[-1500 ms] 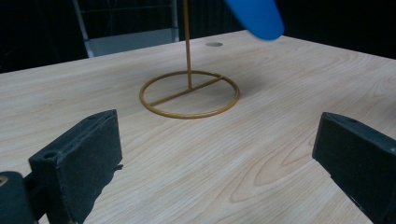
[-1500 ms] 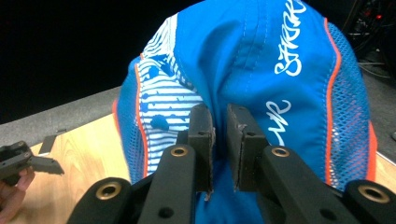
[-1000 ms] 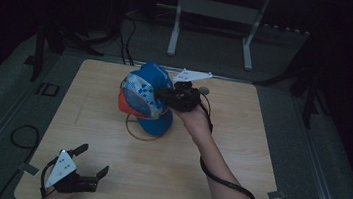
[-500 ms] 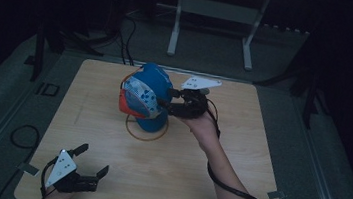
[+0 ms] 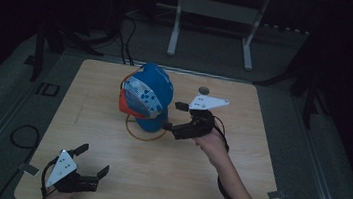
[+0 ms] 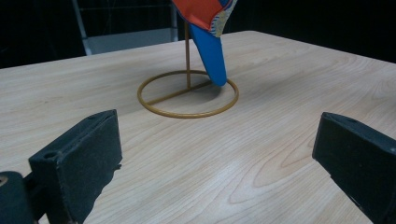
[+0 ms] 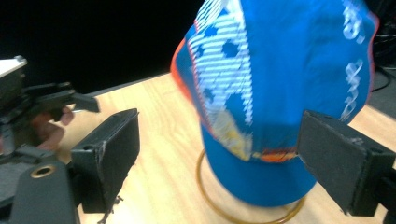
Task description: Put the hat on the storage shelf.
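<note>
**Open right gripper sitting beside the cap on its stand**

The right gripper (image 5: pixel 178 116) is sitting with its fingers (image 7: pixel 343 163) spread wide and grasping nothing, just beside the cap (image 5: pixel 148 96), on the cap's right in the high view. In its own view the fingers are framing the cap's lower half. The cap is hanging on a thin wire stand (image 5: pixel 145 131) near the middle of the counter (image 5: pixel 235 186). The left gripper (image 5: pixel 91 161) is resting well apart from the cap, at the counter's near-left edge, fingers (image 6: pixel 79 158) also released.

The stand looks light, so a sideways nudge from a finger could probably tip it or drag the cap off.
</note>
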### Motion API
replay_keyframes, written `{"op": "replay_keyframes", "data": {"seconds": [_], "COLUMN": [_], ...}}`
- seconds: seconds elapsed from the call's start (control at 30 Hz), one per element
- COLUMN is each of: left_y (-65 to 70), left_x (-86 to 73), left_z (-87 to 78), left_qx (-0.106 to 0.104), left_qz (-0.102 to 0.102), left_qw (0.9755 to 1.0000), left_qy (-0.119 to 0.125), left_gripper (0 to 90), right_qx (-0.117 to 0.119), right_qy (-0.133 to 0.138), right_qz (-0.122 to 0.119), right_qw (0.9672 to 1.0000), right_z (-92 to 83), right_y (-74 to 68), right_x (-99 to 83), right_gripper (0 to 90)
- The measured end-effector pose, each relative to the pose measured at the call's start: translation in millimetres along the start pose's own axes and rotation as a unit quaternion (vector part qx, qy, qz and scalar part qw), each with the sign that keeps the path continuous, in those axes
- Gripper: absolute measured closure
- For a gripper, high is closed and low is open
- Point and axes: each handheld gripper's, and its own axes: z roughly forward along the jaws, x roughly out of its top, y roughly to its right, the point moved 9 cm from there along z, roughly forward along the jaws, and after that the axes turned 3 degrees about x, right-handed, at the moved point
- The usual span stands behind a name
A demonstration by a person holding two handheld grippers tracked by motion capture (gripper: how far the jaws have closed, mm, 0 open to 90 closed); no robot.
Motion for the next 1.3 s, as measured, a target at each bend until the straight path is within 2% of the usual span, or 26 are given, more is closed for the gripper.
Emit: {"op": "replay_keyframes", "data": {"seconds": [0.43,0.87,1.03,1.13,1.3], "left_y": [1.6,3.9,6.6,8.3,6.4], "left_x": [-1.0,-4.1,-6.0,-6.9,-8.0], "left_z": [0.8,3.1,5.2,5.9,6.1], "left_qx": [-0.001,-0.008,-0.011,-0.017,-0.014], "left_qz": [0.004,0.006,0.009,0.011,0.01], "left_qw": [1.0,0.9999,0.9998,0.9996,0.9997], "left_qy": [-0.003,-0.01,-0.013,-0.017,-0.019], "left_gripper": [1.7,1.7,1.7,1.7,1.7], "right_qx": [0.003,0.002,-0.005,0.001,0.003], "right_qy": [-0.022,-0.037,-0.056,-0.063,-0.076], "right_qz": [-0.001,0.009,-0.001,0.003,0.005], "right_qw": [0.9998,0.9993,0.9984,0.998,0.9971], "right_z": [-7.3,-10.3,-13.5,-16.6,-20.2], "right_y": [-8.8,-9.7,-9.0,-10.7,-13.7], "right_x": [-47.7,-96.1,-115.1,-125.6,-145.7], "right_gripper": [13.3,13.6,13.7,13.7,13.7]}}
